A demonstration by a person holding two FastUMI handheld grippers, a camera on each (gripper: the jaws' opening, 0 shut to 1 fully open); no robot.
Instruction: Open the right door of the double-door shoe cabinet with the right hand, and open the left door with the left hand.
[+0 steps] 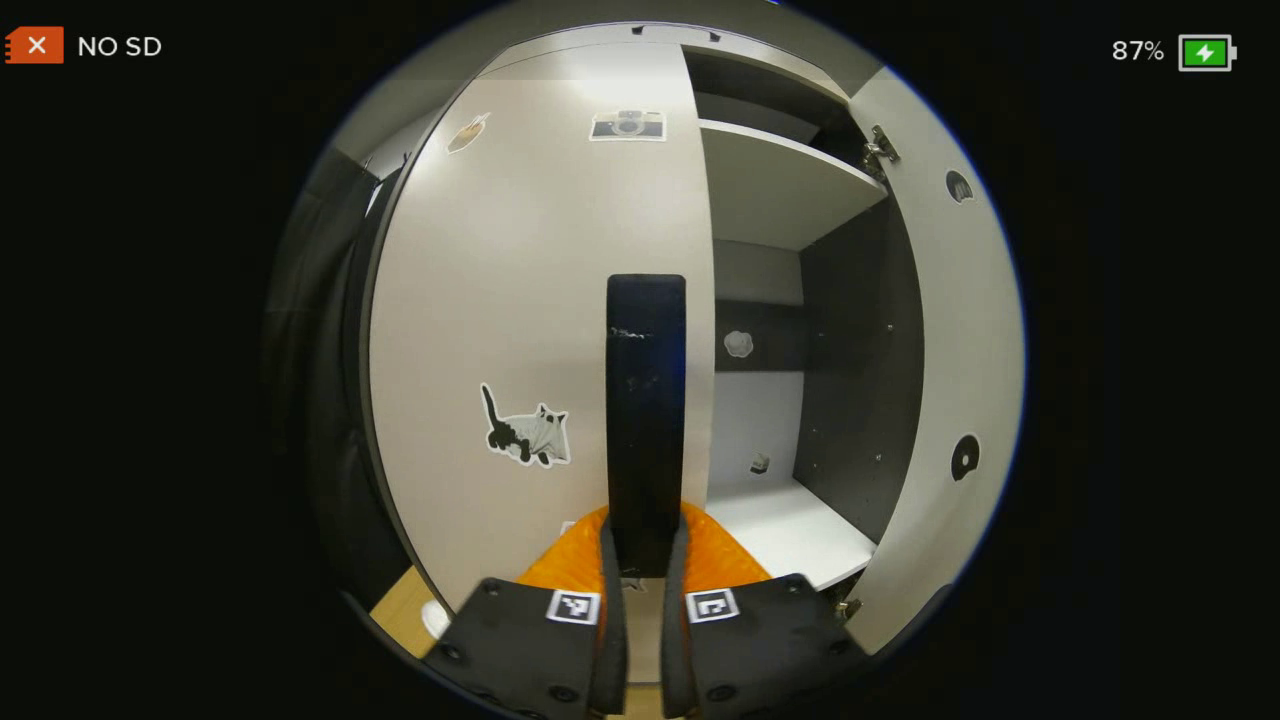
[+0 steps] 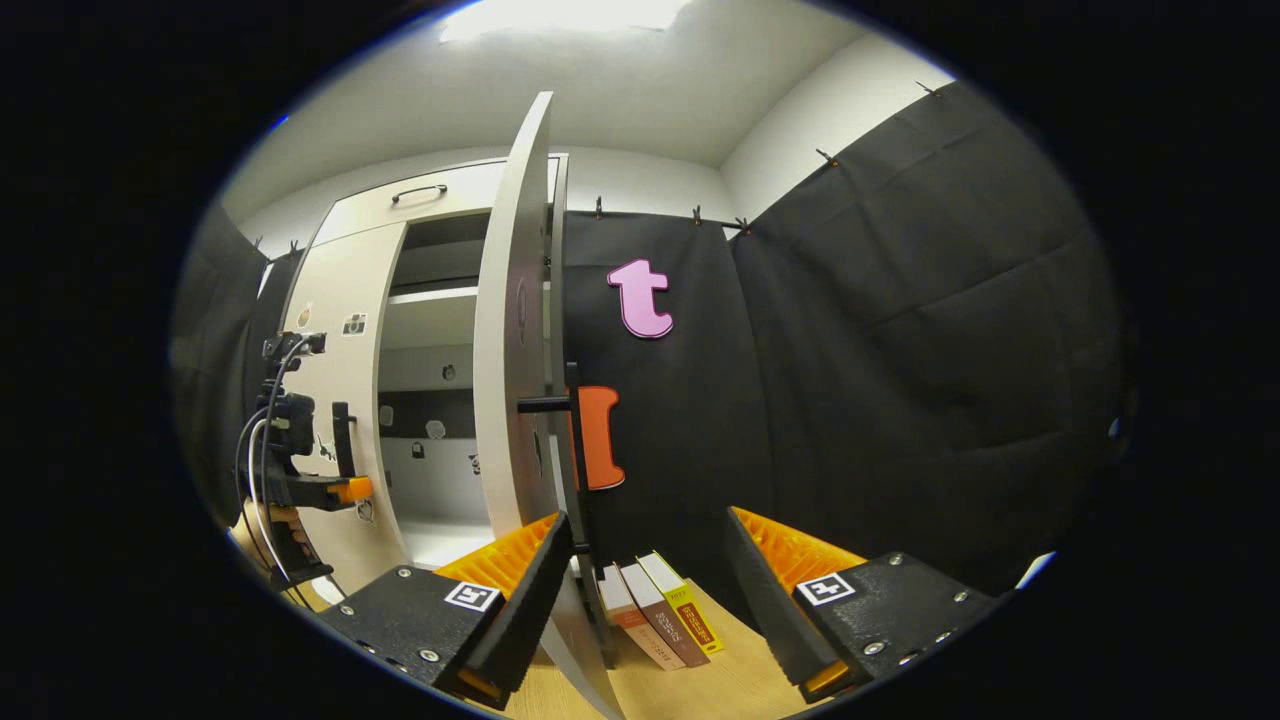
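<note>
Your left gripper (image 1: 645, 560) was clamped on the closed white left door's (image 1: 520, 300) upright black bar handle (image 1: 646, 400), dead ahead, long axis vertical, while your right gripper (image 2: 650, 580) hung released beside the already open white right door (image 2: 512, 340).

The wooden floor (image 2: 700, 680) carries the cabinet (image 2: 345, 400) and three books (image 2: 655, 610), which lie side by side just beside the foot of the open right door (image 2: 510, 330). Inside the cabinet, an upper shelf (image 1: 785, 180) and the white bottom board (image 1: 790, 530) show through the opening. A small dark item (image 1: 759, 463) sits at the back of the bottom board, too small to tell what it is.
</note>
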